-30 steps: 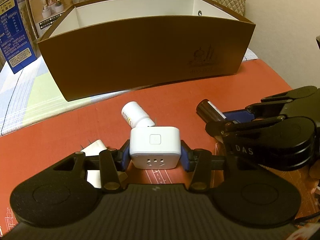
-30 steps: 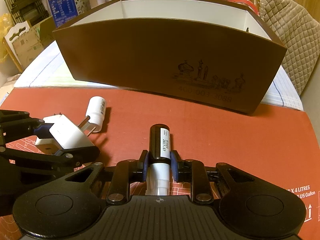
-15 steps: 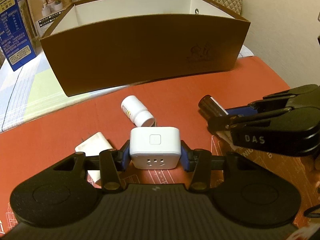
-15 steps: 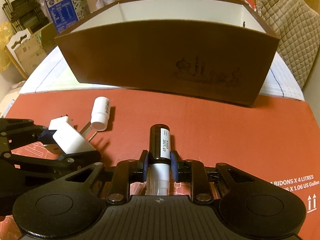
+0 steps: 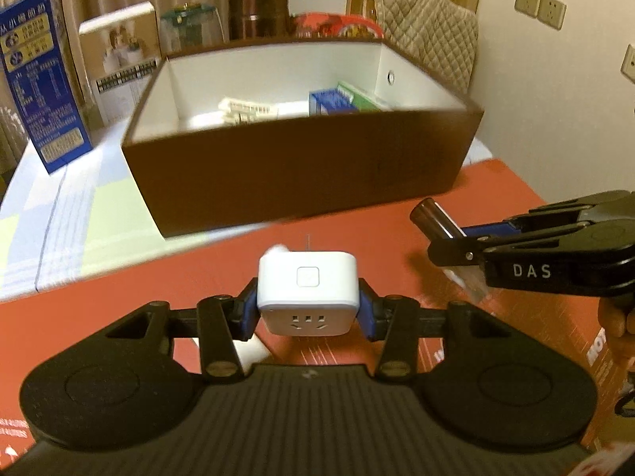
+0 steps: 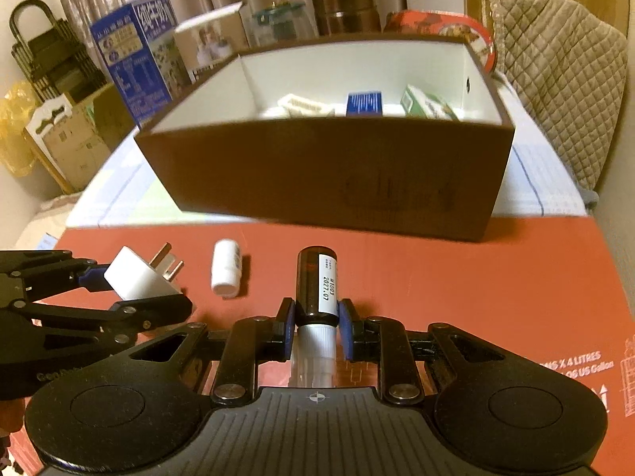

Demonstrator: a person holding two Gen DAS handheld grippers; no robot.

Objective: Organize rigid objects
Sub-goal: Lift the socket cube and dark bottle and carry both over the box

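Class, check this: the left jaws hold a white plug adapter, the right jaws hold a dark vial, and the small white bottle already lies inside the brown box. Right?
Not quite. The white bottle lies on the red board in front of the brown box, not inside it, as the right wrist view shows. The adapter and vial are held as stated.

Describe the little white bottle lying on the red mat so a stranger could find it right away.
Start at the big brown box; the red mat lies in front of it. The white bottle lies there on its side, between the white plug adapter and the dark vial. Unlike those, no tool holds it.
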